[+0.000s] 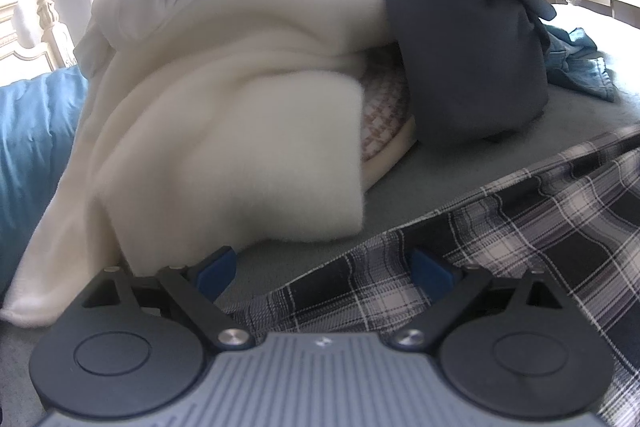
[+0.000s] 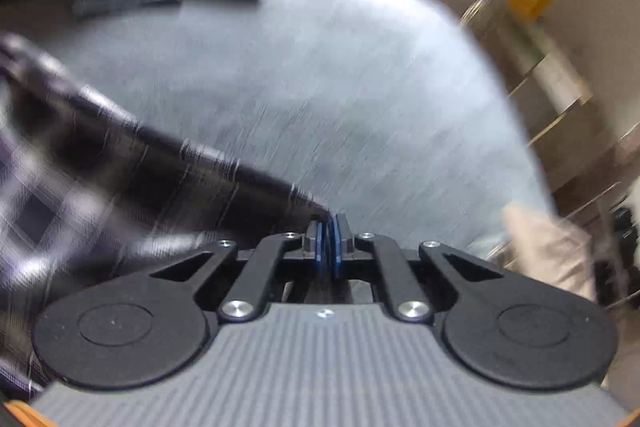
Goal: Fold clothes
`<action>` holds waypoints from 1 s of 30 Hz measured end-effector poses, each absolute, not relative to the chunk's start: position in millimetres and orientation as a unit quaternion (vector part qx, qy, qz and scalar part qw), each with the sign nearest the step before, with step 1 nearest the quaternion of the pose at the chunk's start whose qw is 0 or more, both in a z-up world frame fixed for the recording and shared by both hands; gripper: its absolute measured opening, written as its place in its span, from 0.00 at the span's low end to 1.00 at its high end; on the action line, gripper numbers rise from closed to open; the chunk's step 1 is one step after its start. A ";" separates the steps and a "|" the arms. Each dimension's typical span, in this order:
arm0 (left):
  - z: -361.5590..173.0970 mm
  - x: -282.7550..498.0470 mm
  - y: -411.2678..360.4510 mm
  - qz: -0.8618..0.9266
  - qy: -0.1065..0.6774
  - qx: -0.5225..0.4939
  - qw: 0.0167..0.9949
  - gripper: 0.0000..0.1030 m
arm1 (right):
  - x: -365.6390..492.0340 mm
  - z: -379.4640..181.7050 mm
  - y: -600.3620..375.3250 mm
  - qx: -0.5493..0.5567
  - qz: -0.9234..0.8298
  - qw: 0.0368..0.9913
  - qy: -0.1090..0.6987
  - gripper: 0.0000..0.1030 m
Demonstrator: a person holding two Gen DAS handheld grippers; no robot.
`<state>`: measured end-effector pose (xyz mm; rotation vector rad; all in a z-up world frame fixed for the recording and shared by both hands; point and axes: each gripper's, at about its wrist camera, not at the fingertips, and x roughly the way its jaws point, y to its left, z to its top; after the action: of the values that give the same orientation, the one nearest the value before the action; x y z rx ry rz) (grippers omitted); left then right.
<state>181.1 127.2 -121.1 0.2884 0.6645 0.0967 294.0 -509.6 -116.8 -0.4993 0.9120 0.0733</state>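
The right gripper (image 2: 329,241) has its two blue pads pressed together, and a corner of the plaid shirt (image 2: 120,163) is pinched between them. The picture from that hand is smeared, but the dark checked cloth runs off to the left from the pads, across the grey-blue bed cover (image 2: 340,87).

The left gripper (image 1: 326,267) has its jaws wide apart and holds nothing. The shirt's edge (image 1: 460,267) lies just by its right-side pad. The rest of the shirt spreads away to the right on the bed.

Behind it sits a heap of other clothes. There is a fluffy cream blanket (image 1: 224,131), a dark blue garment (image 1: 468,67) on top and beside it, and a bit of light blue denim (image 1: 580,67) farther right. A blue pillow (image 1: 36,131) is at the left side.

The step looks like grabbing the shirt by two corners so it can be pulled flat. To do it well, the right hand should keep its pinch tight. The left hand should close on the near edge only, taking just the shirt and not the bed cover under it. Then both hands can pull gently apart, well away from the heap.
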 end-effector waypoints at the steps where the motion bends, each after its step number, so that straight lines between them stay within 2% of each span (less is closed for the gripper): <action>1: -120.9 180.9 127.8 0.046 0.325 0.141 0.934 0.93 | 294.0 -121.7 -511.7 -0.236 0.045 0.858 0.453 0.05; 5: -121.3 181.0 131.2 0.042 0.327 0.135 0.934 0.93 | 270.6 -96.3 -515.9 -0.224 0.093 0.866 0.437 0.11; 8: -122.5 181.6 131.8 0.042 0.325 0.132 0.935 0.93 | 257.7 -64.9 -522.5 -0.179 0.120 0.888 0.406 0.29; 9: -123.1 181.7 132.0 0.043 0.325 0.131 0.936 0.93 | 257.2 -56.7 -525.3 -0.167 0.115 0.894 0.399 0.30; 11: -123.6 181.7 132.7 0.043 0.325 0.129 0.936 0.93 | 263.2 -50.6 -535.8 -0.148 0.078 0.902 0.398 0.45; 13: -123.8 181.6 132.8 0.043 0.324 0.127 0.936 0.94 | 273.4 -54.6 -555.8 -0.113 0.017 0.903 0.415 0.51; 16: -123.9 181.9 132.3 0.044 0.325 0.127 0.936 0.94 | 276.7 -73.8 -601.7 0.013 -0.068 0.883 0.463 0.51; 20: -124.3 182.4 131.5 0.045 0.325 0.128 0.936 0.94 | 248.8 -101.9 -651.7 0.178 -0.132 0.846 0.485 0.51; 25: -123.9 181.9 131.3 0.047 0.325 0.129 0.936 0.94 | 218.6 -125.3 -675.4 0.274 -0.177 0.817 0.474 0.51; 30: -124.6 183.0 130.7 0.047 0.325 0.128 0.936 0.94 | 208.5 -123.5 -682.2 0.334 -0.176 0.809 0.451 0.51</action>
<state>183.0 130.7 -124.6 0.2607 0.6636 0.0956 208.5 -682.2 -123.5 0.7151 0.9649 -0.3755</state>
